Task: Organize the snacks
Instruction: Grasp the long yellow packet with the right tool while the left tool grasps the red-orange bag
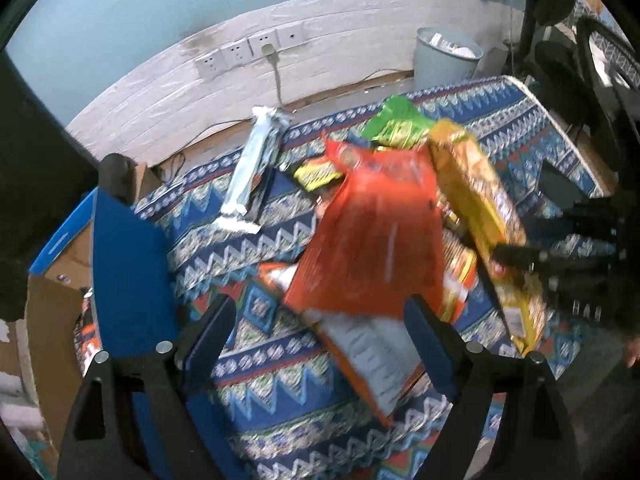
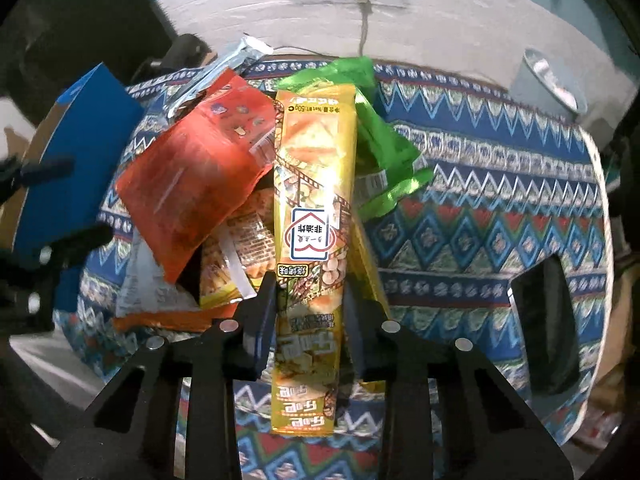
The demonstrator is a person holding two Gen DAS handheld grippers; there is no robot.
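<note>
A pile of snack packs lies on a patterned cloth [image 1: 280, 420]. My right gripper [image 2: 310, 292] is shut on a long yellow snack pack [image 2: 314, 216], which also shows in the left wrist view [image 1: 476, 204] with the right gripper [image 1: 516, 254] on it. My left gripper [image 1: 320, 324] is open, its jaws on either side of an orange snack bag [image 1: 372, 248]; the bag also shows in the right wrist view [image 2: 192, 176]. A green pack [image 1: 396, 122] and a silver pack [image 1: 256, 168] lie further back.
A cardboard box with blue flaps [image 1: 120, 264] stands at the left of the cloth. A grey bin [image 1: 444, 60] stands by the white wall with sockets [image 1: 248, 50]. A dark cut-out [image 2: 548, 320] is in the cloth at the right.
</note>
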